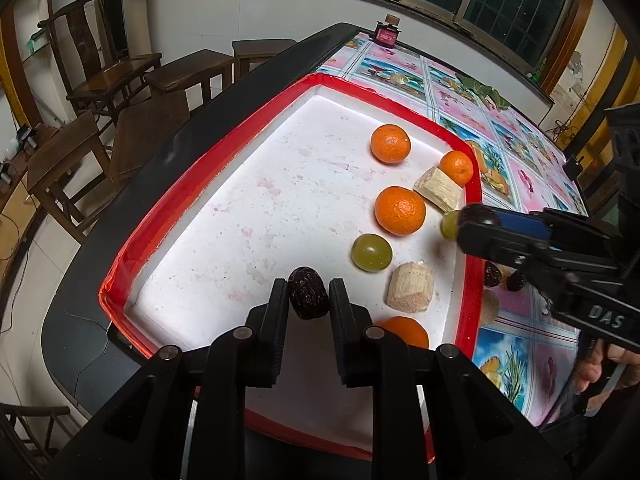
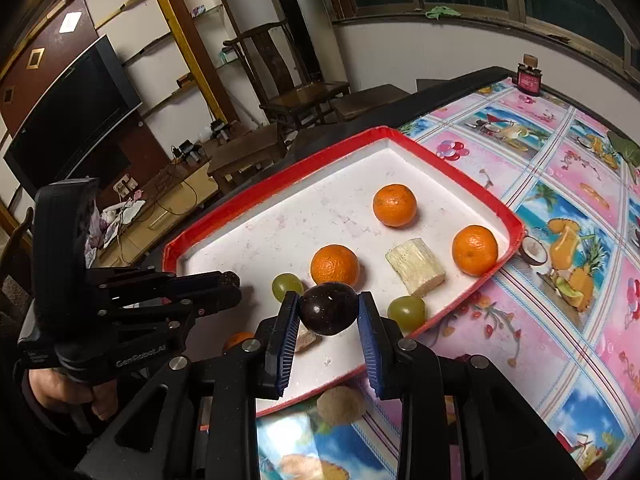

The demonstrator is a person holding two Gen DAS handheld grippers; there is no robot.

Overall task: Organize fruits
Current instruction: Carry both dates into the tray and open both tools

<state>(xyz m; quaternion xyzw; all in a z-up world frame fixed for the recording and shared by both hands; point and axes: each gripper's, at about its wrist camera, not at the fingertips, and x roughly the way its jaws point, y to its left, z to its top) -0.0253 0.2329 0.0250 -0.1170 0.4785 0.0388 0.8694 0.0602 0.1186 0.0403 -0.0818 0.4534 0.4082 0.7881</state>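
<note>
Your left tool (image 1: 309, 294) is gripping a wrinkled date (image 1: 308, 297) over the red-rimmed tray (image 1: 188, 184); your right tool (image 2: 329, 309) is clenching a dark round fruit (image 2: 329, 313) above it.

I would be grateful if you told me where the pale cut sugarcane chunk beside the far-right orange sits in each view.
Left wrist view: pale cut sugarcane chunk, right of centre, against the small orange by the red tray rim.
Right wrist view: same chunk, centre-right, left of that orange.
Shared landmark: the dark red jar at the table's far edge.
</note>
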